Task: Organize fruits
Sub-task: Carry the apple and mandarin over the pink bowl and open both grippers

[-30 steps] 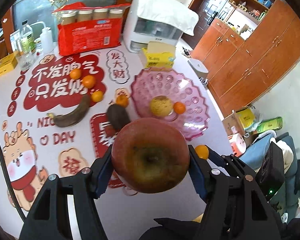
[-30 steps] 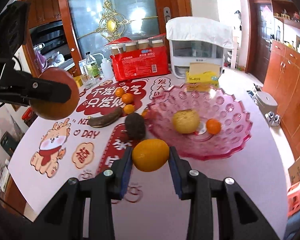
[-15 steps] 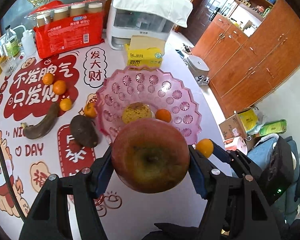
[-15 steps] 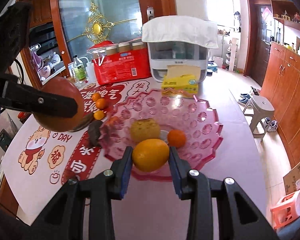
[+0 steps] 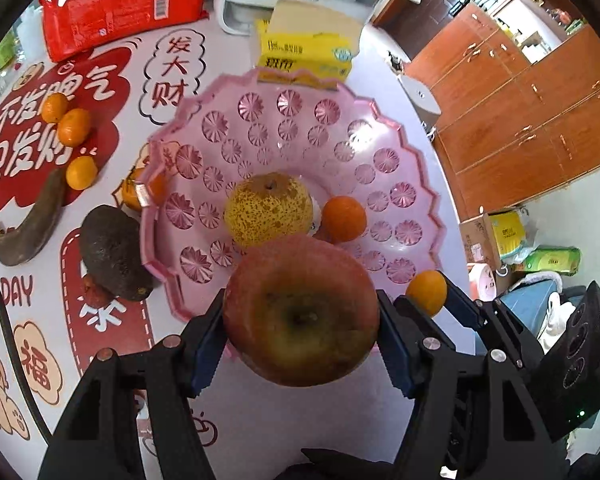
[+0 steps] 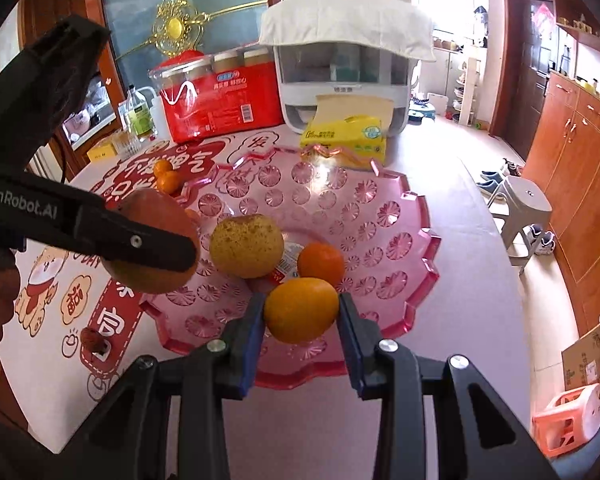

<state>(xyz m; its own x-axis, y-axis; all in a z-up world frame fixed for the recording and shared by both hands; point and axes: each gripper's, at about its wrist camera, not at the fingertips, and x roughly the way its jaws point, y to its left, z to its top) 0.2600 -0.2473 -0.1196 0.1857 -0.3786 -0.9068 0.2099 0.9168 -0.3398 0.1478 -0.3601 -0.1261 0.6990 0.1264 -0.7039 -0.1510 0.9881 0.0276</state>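
Note:
My left gripper is shut on a large red apple and hangs over the near rim of the pink bowl. In the right wrist view the same apple shows at the left, clamped by the left gripper. My right gripper is shut on an orange, over the bowl's near side. In the bowl lie a speckled yellow pear and a small tangerine. The held orange peeks in at the right of the left wrist view.
Left of the bowl on the printed tablecloth lie a dark avocado, a blackened banana, several tangerines and a small red fruit. Behind the bowl stand a yellow tissue pack, a red package and a white appliance.
Both grippers have moved forward and down with their fruit, from over the tablecloth to over the pink bowl. The bowl now fills the middle of both views.

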